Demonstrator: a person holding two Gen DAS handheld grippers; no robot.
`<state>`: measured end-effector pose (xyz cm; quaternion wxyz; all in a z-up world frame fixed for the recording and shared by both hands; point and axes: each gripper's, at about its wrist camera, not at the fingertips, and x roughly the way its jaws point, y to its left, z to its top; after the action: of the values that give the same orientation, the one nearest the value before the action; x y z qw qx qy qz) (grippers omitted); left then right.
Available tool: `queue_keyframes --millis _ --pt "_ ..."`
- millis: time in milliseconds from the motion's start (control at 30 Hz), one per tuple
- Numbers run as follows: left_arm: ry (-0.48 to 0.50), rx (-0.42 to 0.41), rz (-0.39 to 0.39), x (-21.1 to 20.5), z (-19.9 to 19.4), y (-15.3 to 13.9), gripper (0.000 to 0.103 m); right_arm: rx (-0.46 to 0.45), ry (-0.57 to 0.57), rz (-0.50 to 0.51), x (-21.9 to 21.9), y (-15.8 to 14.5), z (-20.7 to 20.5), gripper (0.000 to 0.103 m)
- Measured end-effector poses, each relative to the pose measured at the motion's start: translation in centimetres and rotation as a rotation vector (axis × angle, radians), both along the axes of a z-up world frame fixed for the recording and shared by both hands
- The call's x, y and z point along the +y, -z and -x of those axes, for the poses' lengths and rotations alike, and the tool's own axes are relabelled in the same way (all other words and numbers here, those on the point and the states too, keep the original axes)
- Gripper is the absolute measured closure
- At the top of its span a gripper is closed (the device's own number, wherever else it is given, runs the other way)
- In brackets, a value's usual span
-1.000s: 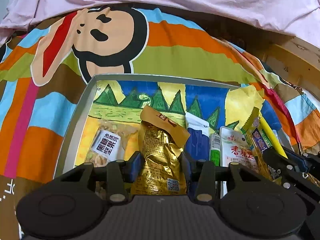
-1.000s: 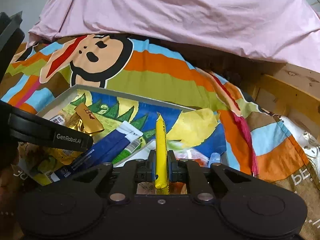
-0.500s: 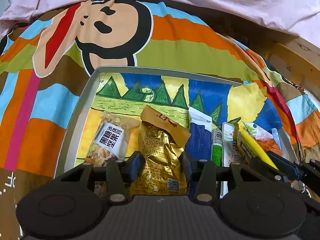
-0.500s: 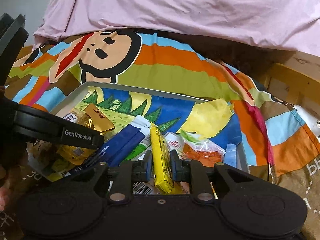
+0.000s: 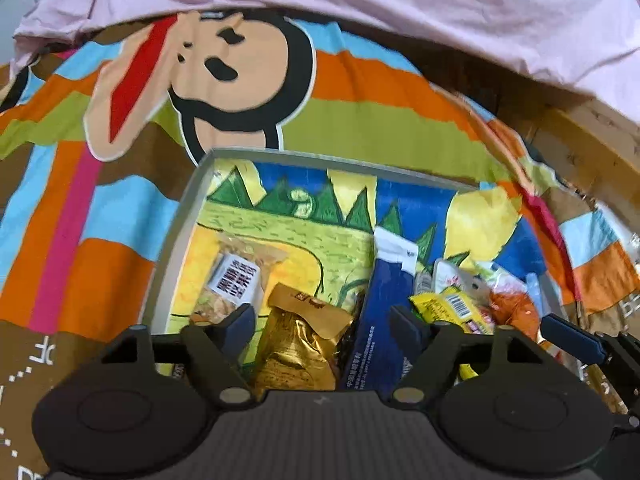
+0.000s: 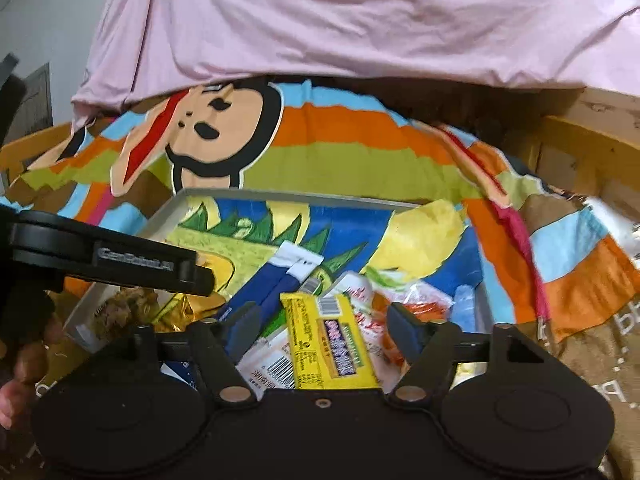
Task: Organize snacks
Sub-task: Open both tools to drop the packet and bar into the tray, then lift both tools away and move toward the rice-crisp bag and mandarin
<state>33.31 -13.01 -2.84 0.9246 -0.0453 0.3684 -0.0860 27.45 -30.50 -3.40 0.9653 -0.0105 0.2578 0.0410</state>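
Note:
A shallow grey tray point(image 5: 172, 240) with a painted landscape floor holds the snacks. My left gripper point(image 5: 322, 322) is opening above a gold foil packet point(image 5: 300, 344); the packet lies between the jaws, untouched by the pads. A dark blue sachet point(image 5: 384, 312) lies just right of it, a clear nut pack point(image 5: 236, 280) to the left. My right gripper point(image 6: 322, 326) is also opening over a yellow bar point(image 6: 332, 344), which lies flat on other packets between the spread pads. The tray's rim point(image 6: 280, 194) shows in the right wrist view too.
The tray rests on a striped, cartoon-print cloth point(image 5: 360, 120). A pink sheet point(image 5: 360, 0) hangs behind. A wooden frame point(image 6: 580, 148) runs at the right. An orange snack bag point(image 6: 424, 300) and a small blue cup point(image 6: 466, 308) lie at the tray's right end. The left gripper's body point(image 6: 108, 258) crosses the right wrist view.
Both grippers have spread their jaws. The gold packet and the yellow bar, gripped before, now lie loose in the tray. The yellow bar has fallen flat.

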Motion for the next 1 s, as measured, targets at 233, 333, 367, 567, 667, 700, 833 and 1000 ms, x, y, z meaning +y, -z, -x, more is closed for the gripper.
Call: queue_keyframes --millis 233,333,367,567,667,700,833,1000 --pt "-0.041 -0.089 0.028 1.5 3.4 -2.8 0.008 -0.076 0.041 -0.033 -1.5 -2.9 3.5 0.015" --pt "-0.063 -0.139 0.034 2.3 5.4 -4.0 0.003 -0.137 0.045 -0.049 -2.1 -4.5 5.7 0.006" --pt "-0.065 -0.159 0.033 2.6 6.2 -4.4 0.003 -0.166 0.043 -0.057 -2.3 -5.0 6.6 0.005" --pt "-0.066 -0.260 0.016 3.5 10.9 -6.1 0.001 -0.288 0.042 -0.101 -2.8 -7.1 11.4 0.001" --pt "-0.063 -0.284 0.027 4.0 13.2 -6.7 0.001 -0.305 0.044 -0.109 -2.5 -7.3 13.8 0.001" --pt "-0.063 -0.289 0.031 4.2 14.0 -6.8 0.001 -0.300 0.047 -0.108 -2.3 -7.3 14.5 0.001" --pt "-0.059 -0.301 0.037 5.0 17.0 -6.7 0.001 -0.275 0.060 -0.123 -1.6 -7.4 17.6 0.001" --pt "-0.052 -0.295 0.023 6.4 20.4 -6.2 0.001 -0.305 0.085 -0.095 -0.5 -8.0 20.8 0.001"
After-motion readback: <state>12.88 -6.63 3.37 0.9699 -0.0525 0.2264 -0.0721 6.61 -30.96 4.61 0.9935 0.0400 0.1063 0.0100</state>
